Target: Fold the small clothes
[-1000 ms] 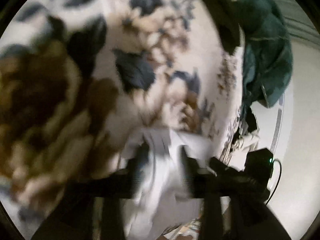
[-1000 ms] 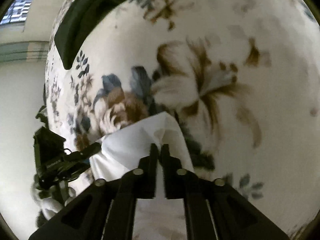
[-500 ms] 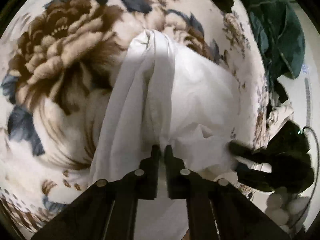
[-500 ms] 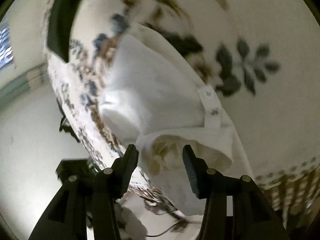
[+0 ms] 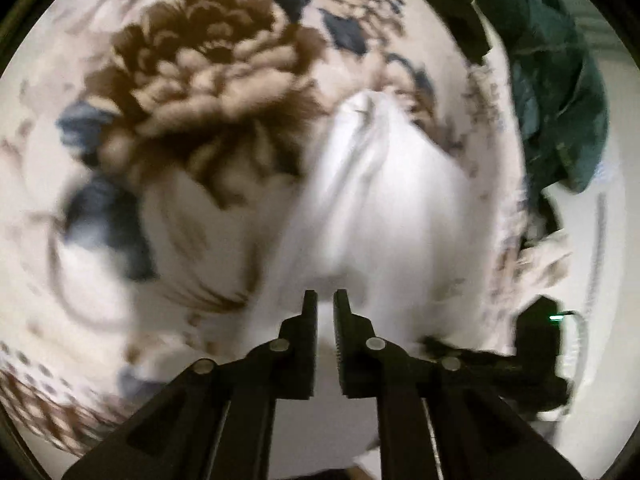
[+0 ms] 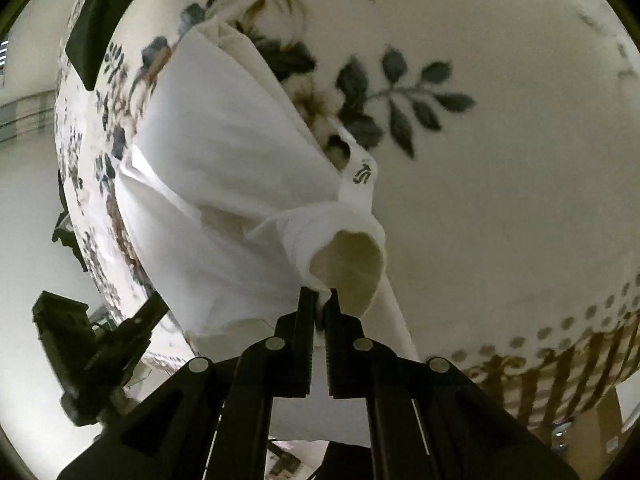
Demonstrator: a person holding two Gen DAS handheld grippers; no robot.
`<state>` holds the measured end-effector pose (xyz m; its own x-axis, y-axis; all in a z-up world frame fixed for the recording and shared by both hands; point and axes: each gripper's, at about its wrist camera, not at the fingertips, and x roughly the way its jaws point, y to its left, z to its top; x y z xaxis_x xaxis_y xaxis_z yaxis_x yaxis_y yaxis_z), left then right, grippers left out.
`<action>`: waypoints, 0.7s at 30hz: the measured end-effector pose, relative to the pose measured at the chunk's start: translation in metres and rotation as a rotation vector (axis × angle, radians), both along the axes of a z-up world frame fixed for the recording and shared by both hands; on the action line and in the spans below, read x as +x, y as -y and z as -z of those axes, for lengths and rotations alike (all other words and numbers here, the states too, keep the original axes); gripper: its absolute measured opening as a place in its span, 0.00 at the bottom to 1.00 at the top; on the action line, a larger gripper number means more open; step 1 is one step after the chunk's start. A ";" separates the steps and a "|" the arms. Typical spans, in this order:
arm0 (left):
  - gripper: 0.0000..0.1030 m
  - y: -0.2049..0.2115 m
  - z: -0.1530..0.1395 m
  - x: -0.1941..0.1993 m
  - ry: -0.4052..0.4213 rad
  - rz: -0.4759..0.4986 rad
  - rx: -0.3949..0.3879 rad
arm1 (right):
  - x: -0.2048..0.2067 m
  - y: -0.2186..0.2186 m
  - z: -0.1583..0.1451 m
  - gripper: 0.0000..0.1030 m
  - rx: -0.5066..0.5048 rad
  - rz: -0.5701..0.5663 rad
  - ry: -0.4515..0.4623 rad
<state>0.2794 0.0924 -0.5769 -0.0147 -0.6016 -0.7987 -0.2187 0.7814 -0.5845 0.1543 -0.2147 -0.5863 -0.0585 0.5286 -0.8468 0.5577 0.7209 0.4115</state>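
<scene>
White cloth, the small garment (image 6: 224, 184), lies on the floral blanket (image 6: 500, 140). Your right gripper (image 6: 319, 308) has just closed its jaws on the sleeve's rim. Your left gripper (image 5: 325, 308), blurred, has jaws just reopened narrowly; whether the cloth is pinched between them is unclear.

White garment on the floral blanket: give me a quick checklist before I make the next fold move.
1. Right tool gripping cloth: ok, its jaws have just closed on the rim of the open cuff.
2. Left tool gripping the white garment: cannot tell; jaws have just been opening a little, cloth lies between them, the picture is blurred.
3. Garment on the floral blanket, not off its edge: ok.
4. Garment flat: not ok, bunched in pleats.
5. Tab with snaps free: ok.
6. Green clothes clear of the garment: ok.
</scene>
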 end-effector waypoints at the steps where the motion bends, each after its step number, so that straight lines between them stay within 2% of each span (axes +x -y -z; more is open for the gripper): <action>1: 0.38 0.005 -0.001 -0.002 -0.004 -0.003 -0.028 | 0.002 -0.002 0.001 0.06 0.022 -0.014 -0.002; 2: 0.60 0.010 -0.002 -0.003 -0.004 0.001 -0.035 | 0.002 -0.007 0.001 0.07 0.052 -0.032 -0.006; 4: 0.63 0.026 0.005 -0.005 -0.004 0.037 -0.003 | 0.003 -0.012 -0.003 0.15 0.081 -0.048 -0.001; 5: 0.63 0.033 0.010 -0.005 -0.006 0.055 0.015 | 0.002 -0.013 -0.007 0.31 0.075 -0.049 0.006; 6: 0.60 0.039 0.014 -0.005 -0.002 0.074 0.037 | 0.001 -0.013 -0.010 0.41 0.072 -0.039 0.014; 7: 0.51 0.043 0.015 -0.006 0.025 0.088 0.086 | -0.001 -0.013 -0.012 0.41 0.074 -0.021 0.022; 8: 0.13 0.045 0.014 -0.006 0.046 0.095 0.103 | -0.003 -0.012 -0.013 0.41 0.077 -0.008 0.023; 9: 0.03 0.047 0.013 -0.006 0.053 0.110 0.116 | -0.005 -0.009 -0.014 0.41 0.075 0.008 0.020; 12: 0.03 0.040 0.002 -0.009 0.098 0.093 0.115 | -0.010 -0.001 -0.019 0.41 0.073 0.075 0.039; 21: 0.03 0.026 0.001 -0.005 0.113 0.113 0.130 | -0.020 0.027 -0.020 0.40 0.117 0.282 0.098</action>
